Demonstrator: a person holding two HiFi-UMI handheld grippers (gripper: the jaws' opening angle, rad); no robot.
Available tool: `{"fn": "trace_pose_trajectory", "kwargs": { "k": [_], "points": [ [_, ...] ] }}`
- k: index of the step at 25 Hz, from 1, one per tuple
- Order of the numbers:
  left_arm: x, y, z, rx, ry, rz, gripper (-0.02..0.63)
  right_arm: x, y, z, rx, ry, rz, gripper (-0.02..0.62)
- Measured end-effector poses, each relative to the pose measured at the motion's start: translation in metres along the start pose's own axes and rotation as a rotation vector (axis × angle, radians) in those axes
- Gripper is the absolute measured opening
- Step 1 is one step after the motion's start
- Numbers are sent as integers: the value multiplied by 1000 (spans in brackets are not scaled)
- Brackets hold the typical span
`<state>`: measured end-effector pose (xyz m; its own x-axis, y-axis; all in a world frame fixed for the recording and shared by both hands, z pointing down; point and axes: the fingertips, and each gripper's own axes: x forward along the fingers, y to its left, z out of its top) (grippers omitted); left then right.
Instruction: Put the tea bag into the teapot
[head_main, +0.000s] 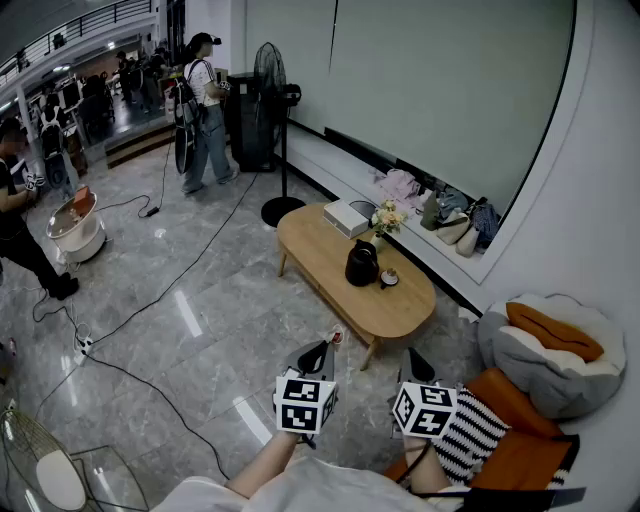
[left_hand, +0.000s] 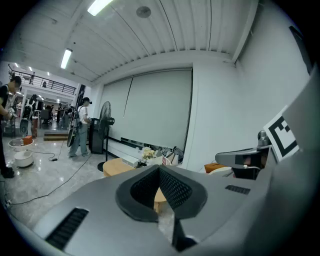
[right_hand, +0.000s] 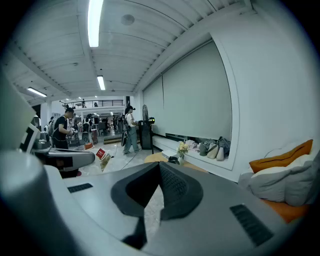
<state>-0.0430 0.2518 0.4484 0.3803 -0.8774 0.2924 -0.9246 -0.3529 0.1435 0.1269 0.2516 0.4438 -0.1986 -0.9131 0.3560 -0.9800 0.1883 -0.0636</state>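
Head view puts both of our claws low in the frame, each under its marker cube. Our left claw (head_main: 328, 346) is clenched on the tea bag (head_main: 336, 338), and a red-and-white scrap of it shows right at the tips. The right gripper view shows that bag dangling below the left claw's tip with its red tag uppermost. Our right claw (head_main: 413, 354) is clenched too, jaws meeting at the tips with nothing between them. It sits just beside a striped cushion (head_main: 468, 436).

Both claws hang over the grey tiled floor (head_main: 200, 330), short of the near end of the oval wooden bench (head_main: 330, 262). The tea bag is well apart from the teapot.

On the bench the black teapot (head_main: 361, 264) stands upright with its lid on, and a small cup (head_main: 389, 278) sits just beside it. Behind them we see a vase of flowers (head_main: 386, 222) and a white box (head_main: 347, 217) at the far end.

Farther off, black cables (head_main: 150, 300) trail across the floor. A standing fan (head_main: 270, 78) rises beyond the bench, and a person (head_main: 205, 110) stands near it.
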Motion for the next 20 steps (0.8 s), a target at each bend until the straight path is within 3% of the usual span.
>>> {"fn": "trace_pose_trajectory", "kwargs": {
  "k": [12,20],
  "points": [
    [2,23,0,-12,-1,-8,15,12,15,7,63,-24,-7,34],
    [2,46,-14,-39,17,-16,15,15,30,-14,86,29,-45,34]
  ]
}}
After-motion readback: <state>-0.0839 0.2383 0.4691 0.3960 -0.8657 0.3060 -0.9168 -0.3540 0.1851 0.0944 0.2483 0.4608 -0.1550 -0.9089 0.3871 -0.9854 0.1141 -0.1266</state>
